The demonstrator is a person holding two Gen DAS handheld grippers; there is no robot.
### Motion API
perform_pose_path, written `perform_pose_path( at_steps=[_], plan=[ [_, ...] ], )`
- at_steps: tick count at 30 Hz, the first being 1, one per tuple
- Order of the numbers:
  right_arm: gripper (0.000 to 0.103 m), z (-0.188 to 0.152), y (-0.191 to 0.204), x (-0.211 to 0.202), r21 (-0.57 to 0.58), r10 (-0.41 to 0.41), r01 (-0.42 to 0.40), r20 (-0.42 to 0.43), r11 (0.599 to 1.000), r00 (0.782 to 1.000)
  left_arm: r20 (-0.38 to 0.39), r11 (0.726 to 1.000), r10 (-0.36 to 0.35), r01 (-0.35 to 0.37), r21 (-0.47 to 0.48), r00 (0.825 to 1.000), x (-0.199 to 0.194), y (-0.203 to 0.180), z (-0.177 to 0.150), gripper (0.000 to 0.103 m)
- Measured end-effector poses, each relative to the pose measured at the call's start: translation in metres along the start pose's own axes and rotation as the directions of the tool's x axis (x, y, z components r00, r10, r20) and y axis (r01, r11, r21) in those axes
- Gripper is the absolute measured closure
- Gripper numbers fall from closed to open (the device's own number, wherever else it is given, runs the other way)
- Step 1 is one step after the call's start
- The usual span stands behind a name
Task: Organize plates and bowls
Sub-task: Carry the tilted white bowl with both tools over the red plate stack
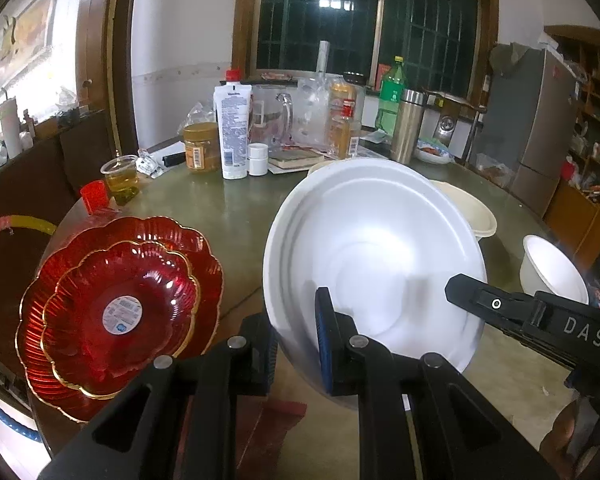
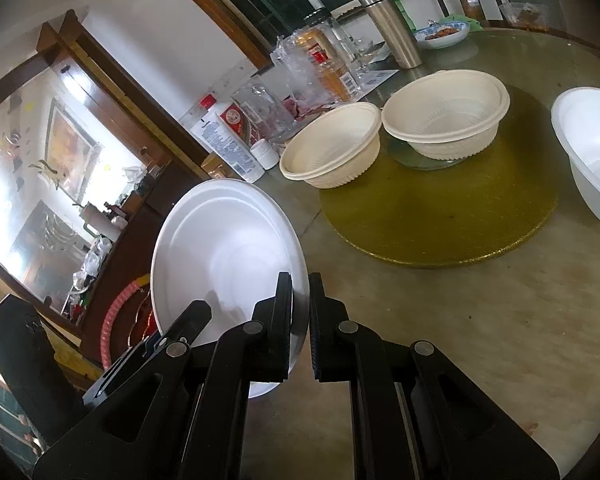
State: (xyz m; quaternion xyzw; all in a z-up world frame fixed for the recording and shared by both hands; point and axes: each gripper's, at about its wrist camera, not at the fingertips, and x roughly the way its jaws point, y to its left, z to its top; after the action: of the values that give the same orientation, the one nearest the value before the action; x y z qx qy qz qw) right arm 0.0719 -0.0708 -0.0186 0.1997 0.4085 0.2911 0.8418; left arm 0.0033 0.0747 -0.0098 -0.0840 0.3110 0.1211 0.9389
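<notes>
I am holding the white plate (image 1: 374, 256) tilted up off the table (image 1: 236, 216) near its front edge, my left gripper (image 1: 296, 344) and right gripper (image 2: 300, 320) both pinching its rim with the jaws nearly closed. The red plates (image 1: 120, 312) are sitting at the left edge, the cream bowls (image 2: 380, 140) toward the middle. Pulling my hands apart or twisting them unevenly could bend the thin rim, and the plate could be slipping free.
</notes>
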Motion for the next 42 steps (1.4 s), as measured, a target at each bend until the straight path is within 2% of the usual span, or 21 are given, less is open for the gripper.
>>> perform_pose_path(
  at_steps=[15,42],
  plan=[
    [0.095,-0.005,0.042,0.002,-0.074,0.053,-0.053,-0.008,0.996,0.999,0.069,0.998,0.037,-0.034,-0.050,0.997,-0.033,0.034,0.003,0.087],
    [0.095,-0.006,0.114,0.015,-0.194,0.116,-0.118,-0.020,0.974,0.993,0.153,0.985,0.101,-0.077,-0.154,0.983,-0.066,0.082,0.014,0.087]
  ],
)
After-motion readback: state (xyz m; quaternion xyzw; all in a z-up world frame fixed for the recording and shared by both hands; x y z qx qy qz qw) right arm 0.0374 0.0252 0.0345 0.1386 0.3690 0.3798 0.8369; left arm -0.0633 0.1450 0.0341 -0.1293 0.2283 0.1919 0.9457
